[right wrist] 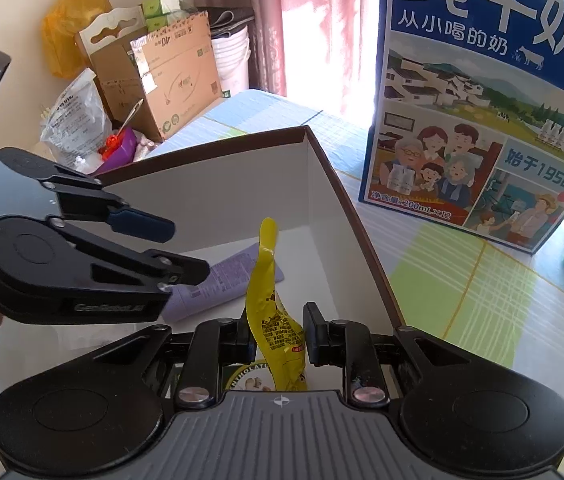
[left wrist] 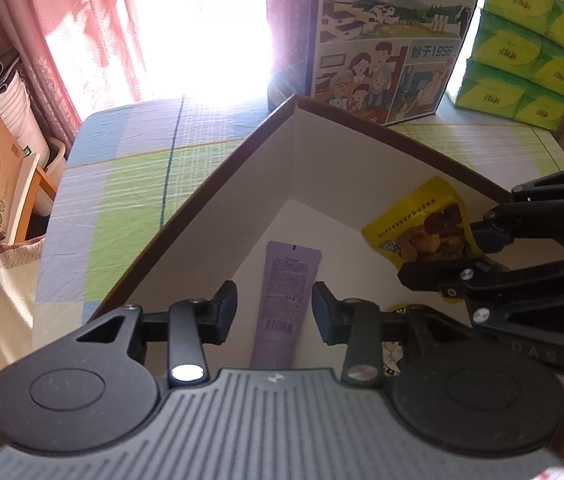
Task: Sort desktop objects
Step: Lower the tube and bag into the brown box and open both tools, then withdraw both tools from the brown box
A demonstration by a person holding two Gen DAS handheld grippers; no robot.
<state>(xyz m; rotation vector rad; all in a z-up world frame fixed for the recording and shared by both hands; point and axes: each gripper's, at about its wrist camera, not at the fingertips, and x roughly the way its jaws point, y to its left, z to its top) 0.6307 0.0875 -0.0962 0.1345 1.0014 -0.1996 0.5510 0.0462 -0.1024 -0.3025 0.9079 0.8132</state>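
While the yellow snack pouch (right wrist: 273, 312) stands on edge between the fingers of the right gripper (right wrist: 277, 334), those fingers are parted and one pad looks to touch it; a firm grasp cannot be told. The pouch sits over the white-lined box (right wrist: 217, 184), near its right wall. A purple tube (left wrist: 282, 300) lies flat on the box floor, directly below the left gripper (left wrist: 274, 312), whose fingers are spread and hold nothing. Beyond the box, a blue milk carton (right wrist: 482, 120) stands on the checked tablecloth (left wrist: 121, 184), with green tissue packs (left wrist: 522, 44) beside it.
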